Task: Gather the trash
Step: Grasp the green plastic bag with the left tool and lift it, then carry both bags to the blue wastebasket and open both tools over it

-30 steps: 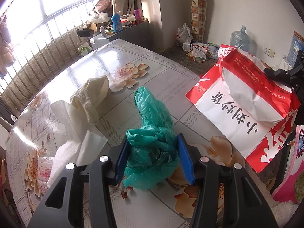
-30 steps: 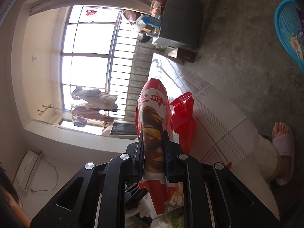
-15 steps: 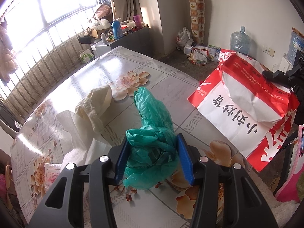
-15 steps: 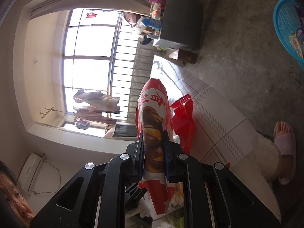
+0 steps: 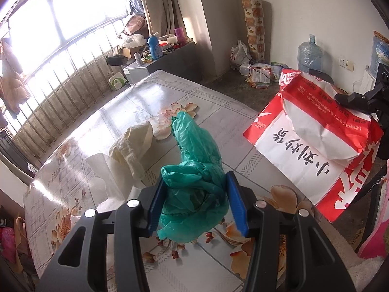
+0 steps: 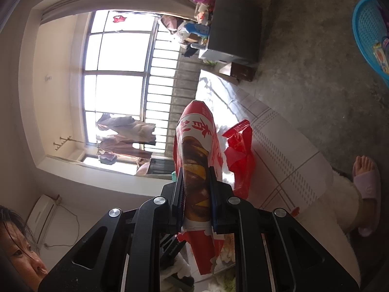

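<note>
Between blue fingers point(image 5: 234, 204), green bag point(image 5: 194, 187) trails away tableward.

Crumpled green plastic bag point(image 5: 194, 194) fills the gap between the left gripper point(image 5: 194, 204) pads, its tail trailing toward the centre of the floral-tiled table point(image 5: 136, 102). Cream cloth and white paper sheets point(image 5: 126, 155) block the left side beside it. Large red-and-white paper bag point(image 5: 323, 131) overhangs the table's right edge, mouth open toward the table. Far half of the table up to the window-side edge is bare; near edge also free
</note>
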The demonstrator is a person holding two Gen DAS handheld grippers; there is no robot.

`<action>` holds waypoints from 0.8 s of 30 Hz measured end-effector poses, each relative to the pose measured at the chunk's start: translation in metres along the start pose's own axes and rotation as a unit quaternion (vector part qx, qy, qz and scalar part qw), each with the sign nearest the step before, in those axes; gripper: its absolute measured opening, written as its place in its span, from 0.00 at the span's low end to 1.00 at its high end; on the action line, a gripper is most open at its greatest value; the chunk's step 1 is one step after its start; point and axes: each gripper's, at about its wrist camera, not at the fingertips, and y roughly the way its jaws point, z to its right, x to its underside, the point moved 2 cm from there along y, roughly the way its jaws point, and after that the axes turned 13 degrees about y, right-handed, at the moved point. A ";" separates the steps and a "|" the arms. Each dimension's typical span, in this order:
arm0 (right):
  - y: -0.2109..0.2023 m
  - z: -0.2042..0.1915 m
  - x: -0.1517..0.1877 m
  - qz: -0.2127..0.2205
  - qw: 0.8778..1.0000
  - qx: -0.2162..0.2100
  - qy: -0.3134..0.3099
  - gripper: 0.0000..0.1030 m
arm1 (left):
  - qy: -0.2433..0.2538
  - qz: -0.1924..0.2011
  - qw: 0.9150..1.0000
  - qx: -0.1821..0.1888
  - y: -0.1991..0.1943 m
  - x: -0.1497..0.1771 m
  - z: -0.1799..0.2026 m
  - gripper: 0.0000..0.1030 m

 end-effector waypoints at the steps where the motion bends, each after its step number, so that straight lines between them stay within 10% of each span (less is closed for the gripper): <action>1: 0.000 -0.001 0.001 0.000 1.000 -0.002 0.000 0.15 | 0.002 0.001 1.000 -0.003 -0.002 0.000 0.003 0.46; 12: -0.035 -0.016 -0.009 0.041 0.999 -0.032 -0.010 0.15 | 0.019 0.043 0.999 0.025 -0.019 -0.039 0.012 0.46; 24: -0.172 -0.032 -0.038 0.311 0.949 0.018 -0.042 0.15 | 0.035 0.081 0.968 0.235 0.024 -0.179 0.086 0.46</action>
